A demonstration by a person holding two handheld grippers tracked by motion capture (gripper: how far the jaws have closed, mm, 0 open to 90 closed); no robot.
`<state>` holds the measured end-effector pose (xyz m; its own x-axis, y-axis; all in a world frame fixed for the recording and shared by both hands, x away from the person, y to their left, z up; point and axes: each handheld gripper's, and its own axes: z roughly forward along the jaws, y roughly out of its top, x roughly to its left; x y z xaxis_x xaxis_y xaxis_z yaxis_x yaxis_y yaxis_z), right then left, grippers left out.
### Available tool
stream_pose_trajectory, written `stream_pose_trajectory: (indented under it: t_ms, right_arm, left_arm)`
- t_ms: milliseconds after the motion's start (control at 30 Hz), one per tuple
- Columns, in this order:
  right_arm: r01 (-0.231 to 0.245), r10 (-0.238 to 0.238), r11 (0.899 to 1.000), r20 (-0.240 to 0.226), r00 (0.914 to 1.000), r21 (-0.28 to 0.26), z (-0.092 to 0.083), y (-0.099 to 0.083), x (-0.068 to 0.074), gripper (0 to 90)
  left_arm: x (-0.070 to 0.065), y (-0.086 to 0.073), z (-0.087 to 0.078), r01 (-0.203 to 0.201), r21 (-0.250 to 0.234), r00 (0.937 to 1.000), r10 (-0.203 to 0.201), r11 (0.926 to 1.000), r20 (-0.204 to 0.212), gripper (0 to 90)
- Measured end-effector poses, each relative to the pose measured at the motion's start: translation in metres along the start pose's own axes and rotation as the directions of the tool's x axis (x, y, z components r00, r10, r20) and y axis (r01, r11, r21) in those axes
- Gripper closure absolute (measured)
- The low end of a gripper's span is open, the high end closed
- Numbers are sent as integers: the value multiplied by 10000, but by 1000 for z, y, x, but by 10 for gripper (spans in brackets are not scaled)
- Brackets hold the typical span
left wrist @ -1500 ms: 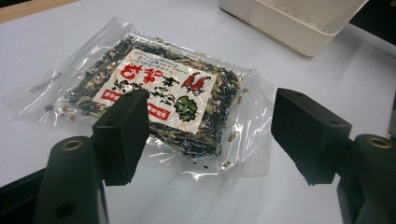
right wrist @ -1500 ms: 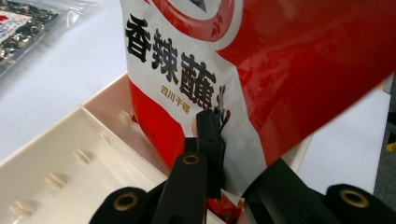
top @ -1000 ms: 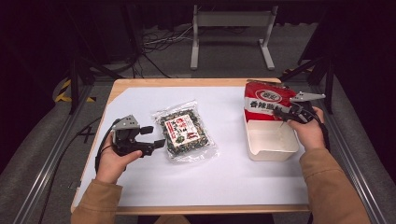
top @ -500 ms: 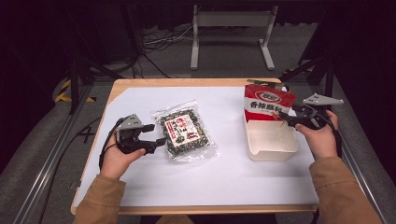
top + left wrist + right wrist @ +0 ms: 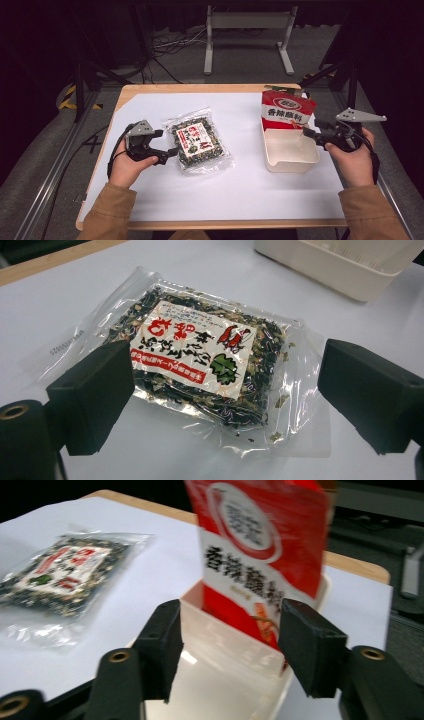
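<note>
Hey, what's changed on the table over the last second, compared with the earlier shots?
The right claw has drawn back off the red packet to the white tray's right edge. Its jaws have just been opening and closing and now stand open with nothing between them, so the packet is let go, standing in the tray. The left claw has opened wider beside the clear seaweed bag, not gripping it. Bag, tray and left hand stayed put.

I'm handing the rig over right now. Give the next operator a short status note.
Left gripper: open, empty, jaws just opened wider, at the near-left edge of the clear dried-herb packet, which lies flat on the white sheet.
Right gripper: open, empty, jaws just closing a little, beside the white tray.
Done: red snack bag stands upright in the tray's far end.
Left: likely pick up the packet and put it in the tray too.
</note>
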<state>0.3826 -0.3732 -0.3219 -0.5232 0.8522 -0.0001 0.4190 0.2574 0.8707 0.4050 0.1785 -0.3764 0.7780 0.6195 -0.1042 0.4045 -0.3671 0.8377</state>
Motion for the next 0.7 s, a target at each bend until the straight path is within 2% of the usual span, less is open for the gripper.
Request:
stream_pose_trajectory:
  t_ms: [67, 200, 267, 333, 367, 467, 600, 667, 700]
  right_arm:
    - [165, -166, 9999, -292, 9994, -8, -5, -1, 9, 467]
    - [369, -381, 9992, -729, 9966, -174, -11, -3, 28, 477]
    - [387, -413, 9989, -1055, 9936, -274, -11, -4, 36, 476]
    - [437, -466, 9986, -1106, 9928, -281, -11, -5, 38, 475]
    - [489, -547, 9978, -1380, 9889, -449, -10, -7, 45, 467]
    - [575, -653, 9969, -1561, 9856, -541, -8, -9, 49, 464]
    - [1073, -1177, 9920, -1834, 9760, -658, -2, -10, 56, 450]
    - [1168, -1287, 9907, -1997, 9714, -702, 0, -10, 61, 451]
    - [1265, -1396, 9892, -2106, 9676, -745, 0, -10, 63, 451]
  left_arm:
    - [0, 0, -1, -78, 31, 9998, 79, 10000, -198, 97]
    - [1, -1, -3, 58, 22, 9991, -57, 10000, -422, 101]
    - [3, -1, -3, 138, -12, 9992, -138, 9999, -381, 102]
    - [4, -1, -3, 148, -26, 9990, -149, 9999, -421, 106]
    - [4, -2, -3, 134, 23, 9987, -133, 9999, -491, 106]
    - [6, -3, 0, 106, 129, 9976, -96, 9999, -685, 106]
    - [14, -4, 4, 425, 264, 9957, -402, 9987, -831, 133]
    - [19, -3, 5, 592, 304, 9941, -562, 9978, -929, 140]
    - [22, -2, 5, 569, 284, 9936, -538, 9980, -988, 143]
